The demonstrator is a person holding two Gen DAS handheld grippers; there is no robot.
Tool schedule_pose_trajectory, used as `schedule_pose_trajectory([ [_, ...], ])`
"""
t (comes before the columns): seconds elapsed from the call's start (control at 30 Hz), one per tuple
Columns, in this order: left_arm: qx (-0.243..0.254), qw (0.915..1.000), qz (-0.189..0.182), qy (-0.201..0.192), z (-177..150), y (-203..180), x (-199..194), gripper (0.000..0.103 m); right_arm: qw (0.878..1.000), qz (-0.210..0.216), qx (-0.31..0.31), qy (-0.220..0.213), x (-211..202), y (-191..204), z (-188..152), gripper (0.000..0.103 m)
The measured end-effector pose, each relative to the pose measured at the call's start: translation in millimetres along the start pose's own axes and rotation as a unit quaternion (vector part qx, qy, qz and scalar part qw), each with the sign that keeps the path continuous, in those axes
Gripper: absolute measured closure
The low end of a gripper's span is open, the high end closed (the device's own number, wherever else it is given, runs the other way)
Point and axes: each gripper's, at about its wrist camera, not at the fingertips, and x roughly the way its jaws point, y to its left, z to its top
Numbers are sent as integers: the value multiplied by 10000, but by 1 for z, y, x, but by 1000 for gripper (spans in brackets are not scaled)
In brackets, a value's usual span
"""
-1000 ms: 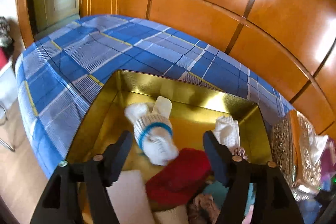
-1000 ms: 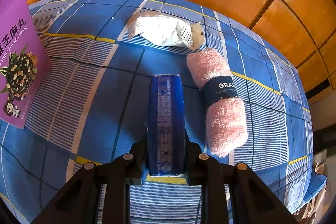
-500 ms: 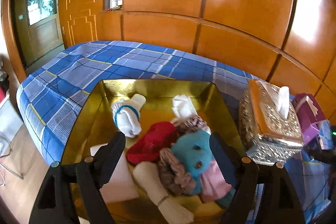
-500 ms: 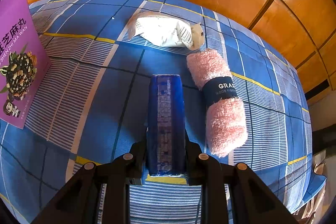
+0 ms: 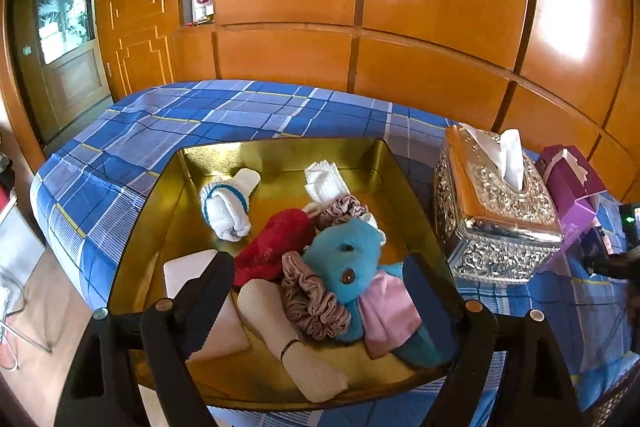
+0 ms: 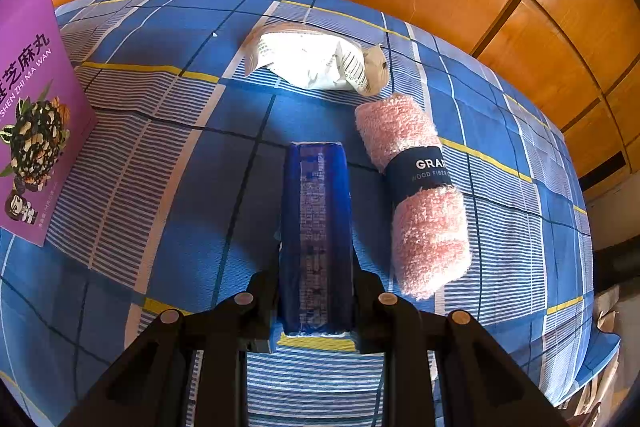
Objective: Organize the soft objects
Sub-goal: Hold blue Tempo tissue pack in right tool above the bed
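- Orange wood panels (image 5: 420, 7) are backing a bed under a blue plaid sheet (image 5: 200, 115), and everything is sitting on that sheet.
- You are holding the left gripper (image 5: 320, 291) over a gold tray (image 5: 280, 155); its jaws have just been opening and are standing wide with nothing pinched between them.
- Lying in the tray under those jaws are a teal plush (image 5: 348, 259), a red cloth (image 5: 276, 247), a mauve scrunchie (image 5: 308, 299), a cream sock (image 5: 292, 343) and a pink cloth (image 5: 388, 315), all piled touching one another.
- Sitting apart toward the tray's far left is a white sock roll (image 5: 226, 211) with a teal band; a folded white cloth (image 5: 324, 183) is lying by the far wall.
- Standing just right of the tray is a silver tissue box (image 5: 496, 219), with a purple box (image 5: 572, 187) beyond it.
- You are keeping the right gripper (image 6: 316, 287) narrow, clamping a blue pack (image 6: 316, 219) upright on edge against the sheet.
- Lying just right of the pack is a pink towel roll (image 6: 416, 195) with a dark band; a white packet (image 6: 312, 63) is lying beyond it, and a purple carton (image 6: 32, 115) is leaning at the left edge.
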Motion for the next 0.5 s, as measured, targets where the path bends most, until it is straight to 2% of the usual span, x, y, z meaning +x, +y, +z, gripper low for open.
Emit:
schedule_pose_trajectory([
  [0.3, 84, 9999, -10, 55, -6, 3, -2, 17, 10000, -41, -10, -47, -1, 5, 1, 79],
  [0.5, 77, 9999, -40, 65, -10, 5, -2, 17, 9994, -247, -217, -140, -1, 16, -1, 79],
])
